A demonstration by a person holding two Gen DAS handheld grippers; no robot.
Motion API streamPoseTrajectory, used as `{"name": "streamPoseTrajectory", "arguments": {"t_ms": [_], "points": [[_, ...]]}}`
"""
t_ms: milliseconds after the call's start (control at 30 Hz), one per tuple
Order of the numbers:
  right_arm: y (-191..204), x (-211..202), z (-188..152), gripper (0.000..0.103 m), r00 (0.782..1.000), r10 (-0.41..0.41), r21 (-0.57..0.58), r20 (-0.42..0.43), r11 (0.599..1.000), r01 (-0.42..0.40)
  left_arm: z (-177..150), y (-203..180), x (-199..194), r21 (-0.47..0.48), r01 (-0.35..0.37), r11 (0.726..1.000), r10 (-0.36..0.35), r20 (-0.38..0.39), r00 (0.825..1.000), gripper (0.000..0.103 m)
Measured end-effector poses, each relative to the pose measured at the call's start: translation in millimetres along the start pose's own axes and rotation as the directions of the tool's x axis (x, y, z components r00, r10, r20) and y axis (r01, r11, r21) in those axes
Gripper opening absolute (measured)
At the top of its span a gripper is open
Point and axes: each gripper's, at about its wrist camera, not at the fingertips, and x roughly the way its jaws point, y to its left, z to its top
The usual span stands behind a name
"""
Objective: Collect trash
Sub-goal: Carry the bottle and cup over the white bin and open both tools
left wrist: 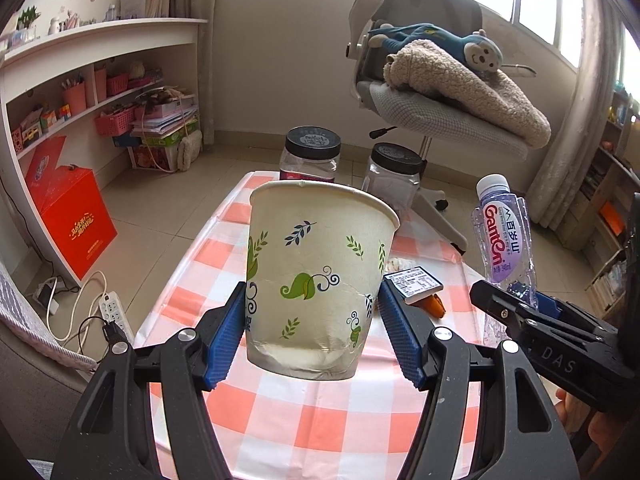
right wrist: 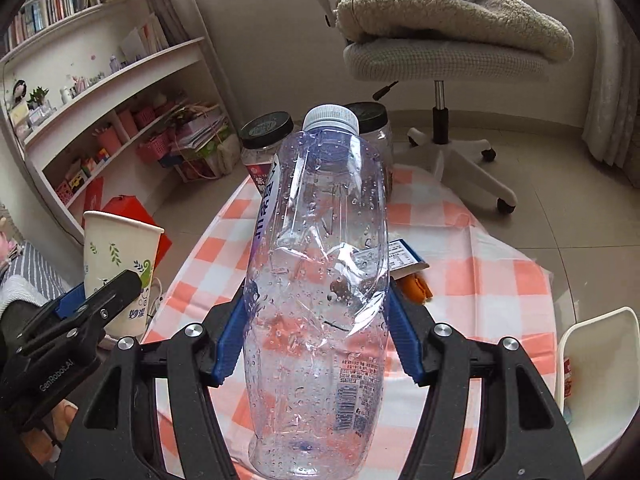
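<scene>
A white paper cup (left wrist: pixel 316 276) with green leaf prints stands upright between the blue pads of my left gripper (left wrist: pixel 312 332), which is shut on its lower half above the checked tablecloth (left wrist: pixel 320 420). The cup (right wrist: pixel 116 264) also shows at the left of the right wrist view. My right gripper (right wrist: pixel 316 328) is shut on a crumpled clear plastic bottle (right wrist: pixel 320 280) with a white cap, held upright over the table. That bottle (left wrist: pixel 505 236) and the right gripper (left wrist: pixel 516 304) appear at the right of the left wrist view.
On the cloth lie a small printed packet (left wrist: pixel 416 284) and an orange scrap (left wrist: pixel 434 304). Two black-lidded clear jars (left wrist: pixel 312 156) (left wrist: pixel 394 176) stand at the far end. A white bin (right wrist: pixel 600 364) sits at the right edge. An office chair (left wrist: pixel 440 104) and shelves (left wrist: pixel 80 92) are behind.
</scene>
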Motion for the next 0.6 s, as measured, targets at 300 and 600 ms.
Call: {"name": "streamPoseTrajectory", "arguments": {"t_ms": [300, 600], "points": [[-26, -27, -8, 0.06, 0.991, -0.07, -0.016, 0.118, 0.997, 0.072, -2, -33, 5, 0.034, 0.019, 0.999, -0.02, 0.028, 0.999, 0.064], [-45, -42, -11, 0.06, 0.986, -0.102, 0.007, 0.135, 0.995, 0.102, -5, -60, 10, 0.056, 0.05, 0.997, -0.052, 0.029, 0.998, 0.064]]}}
